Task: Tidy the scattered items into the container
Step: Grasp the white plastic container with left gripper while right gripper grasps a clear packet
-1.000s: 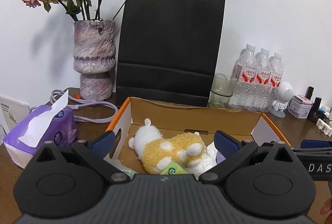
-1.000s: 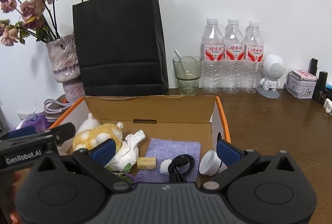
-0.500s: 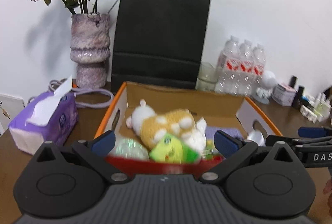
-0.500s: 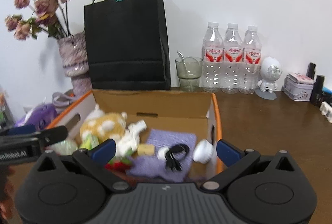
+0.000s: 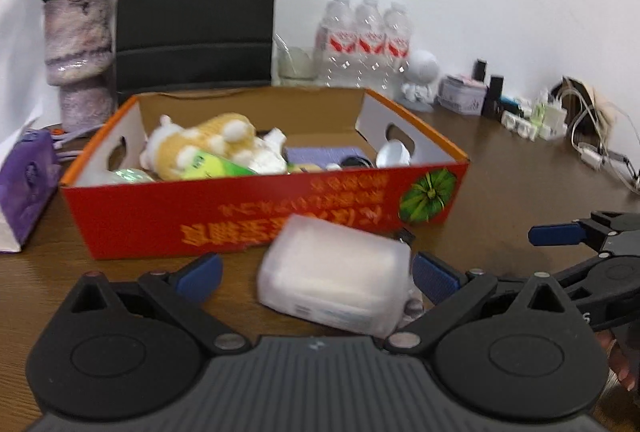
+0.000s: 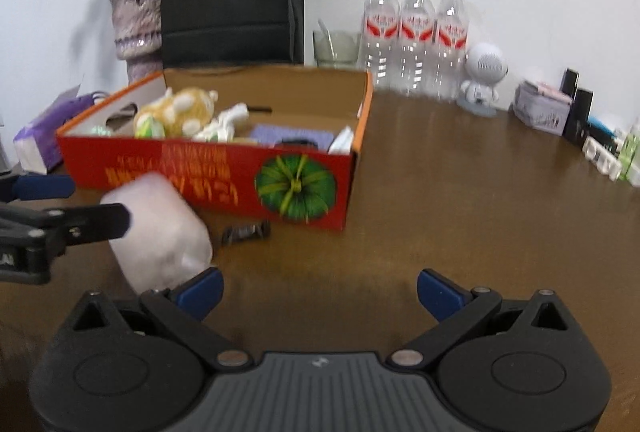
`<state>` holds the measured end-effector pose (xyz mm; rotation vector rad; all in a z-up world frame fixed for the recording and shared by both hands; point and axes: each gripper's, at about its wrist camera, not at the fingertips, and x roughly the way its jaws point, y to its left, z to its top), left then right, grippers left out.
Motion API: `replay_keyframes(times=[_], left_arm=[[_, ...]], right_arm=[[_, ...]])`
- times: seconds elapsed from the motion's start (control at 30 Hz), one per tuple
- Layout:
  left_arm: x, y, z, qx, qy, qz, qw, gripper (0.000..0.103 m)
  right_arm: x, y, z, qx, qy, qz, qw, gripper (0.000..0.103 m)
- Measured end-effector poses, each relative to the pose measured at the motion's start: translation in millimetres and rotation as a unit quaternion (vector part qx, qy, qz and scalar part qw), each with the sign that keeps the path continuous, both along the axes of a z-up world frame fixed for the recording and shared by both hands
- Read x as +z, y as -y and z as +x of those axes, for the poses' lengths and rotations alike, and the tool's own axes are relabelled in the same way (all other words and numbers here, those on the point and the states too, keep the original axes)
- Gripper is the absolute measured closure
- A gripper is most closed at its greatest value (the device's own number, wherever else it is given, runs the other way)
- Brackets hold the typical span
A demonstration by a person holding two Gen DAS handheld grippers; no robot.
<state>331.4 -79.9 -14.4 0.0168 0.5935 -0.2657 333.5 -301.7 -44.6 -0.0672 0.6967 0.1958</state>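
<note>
On the wooden table [image 6: 460, 200], a blurred white pack [image 5: 334, 282] hides the box's [image 5: 256, 216] lettering.

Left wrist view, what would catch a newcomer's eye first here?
The red box at table centre, with a yellow and white plush toy lying inside at its left. In front of it a whitish wrapped pack lies on the table between the fingers of the open left gripper, apart from the left one.

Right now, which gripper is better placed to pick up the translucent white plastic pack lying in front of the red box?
Left. The translucent white plastic pack lies between the left gripper's open jaws; the right gripper faces bare table beside it.
</note>
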Motion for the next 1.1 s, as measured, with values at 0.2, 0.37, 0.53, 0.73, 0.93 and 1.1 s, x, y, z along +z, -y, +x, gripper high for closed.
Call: replay_keyframes(times=[0.2, 0.37, 0.53, 0.73, 0.93, 1.1], left_arm=[[-13, 10, 9, 0.002, -0.010, 0.012, 0.9999, 0.000], [-21, 9, 16, 0.000, -0.016, -0.001, 0.9999, 0.014], [-10, -12, 3, 0.013, 0.014, -0.033, 0.9993, 0.018], [-6, -51, -9, 0.050, 0.016, -0.052, 0.9972, 0.018], [-5, -75, -14, 0.070, 0.013, -0.063, 0.9955, 0.018], [-6, -79, -13, 0.073, 0.008, -0.067, 0.9951, 0.018]], right_arm=[[-10, 9, -3, 0.000, -0.012, 0.017, 1.000, 0.000], [-14, 10, 0, 0.003, -0.018, 0.022, 1.000, 0.000], [-17, 3, -2, 0.011, -0.013, 0.015, 1.000, 0.000], [-11, -16, -8, 0.034, 0.008, 0.022, 0.999, 0.000], [-12, -52, -5, 0.044, 0.004, 0.018, 0.999, 0.003], [-14, -68, -7, 0.037, 0.014, 0.007, 0.999, 0.047]])
